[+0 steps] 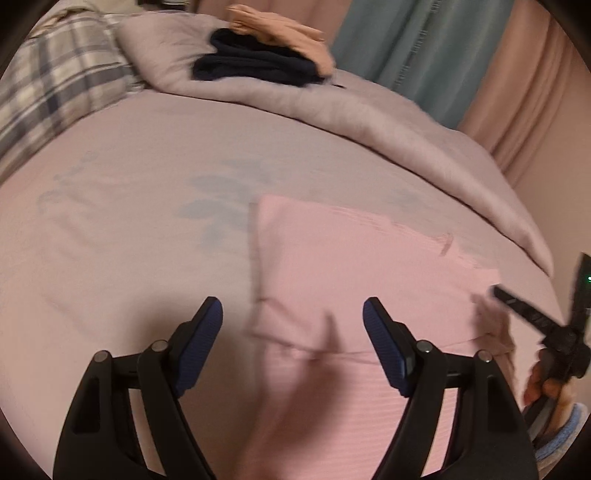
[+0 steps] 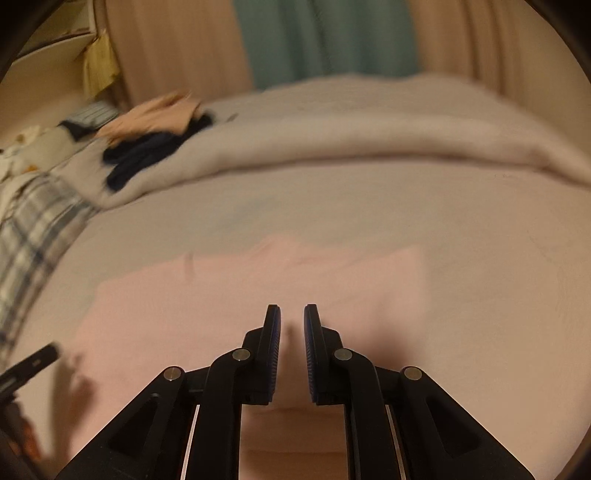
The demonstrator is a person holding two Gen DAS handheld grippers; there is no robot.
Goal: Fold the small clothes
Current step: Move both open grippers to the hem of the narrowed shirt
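While the pink garment [image 1: 354,280] lies spread on the lilac bedsheet [image 1: 129,221], flattened and partly squared, with a straight folded edge along its left side in the left wrist view, neither gripper has hold of it. The left gripper [image 1: 291,325] hangs over the near part of the cloth with its blue pads [image 1: 207,343] spread well apart and nothing between them. The right gripper [image 2: 291,332] points down at the same garment with its jaws nearly together, only a narrow slit between the pads, and nothing caught there that I can see (the right wrist view is blurred, so a thin layer of fabric could not be ruled out by that view alone). From the left view its dark tip reaches toward the garment's right-hand corner, and whether it touches the cloth I cannot tell.

I judge the step in hand to be the pause between folds: one fold looks laid down and the next pinch is not yet taken. The next move likely calls for each gripper to take a corner or edge of the near side, the left closing on cloth, the right first parting, and then to carry that edge over evenly so the layers stay aligned.

Already folded pieces, a navy garment [image 1: 255,64] and a peach one [image 1: 284,31], sit stacked on the rumpled duvet [image 1: 369,114] at the far side, well apart from the work.
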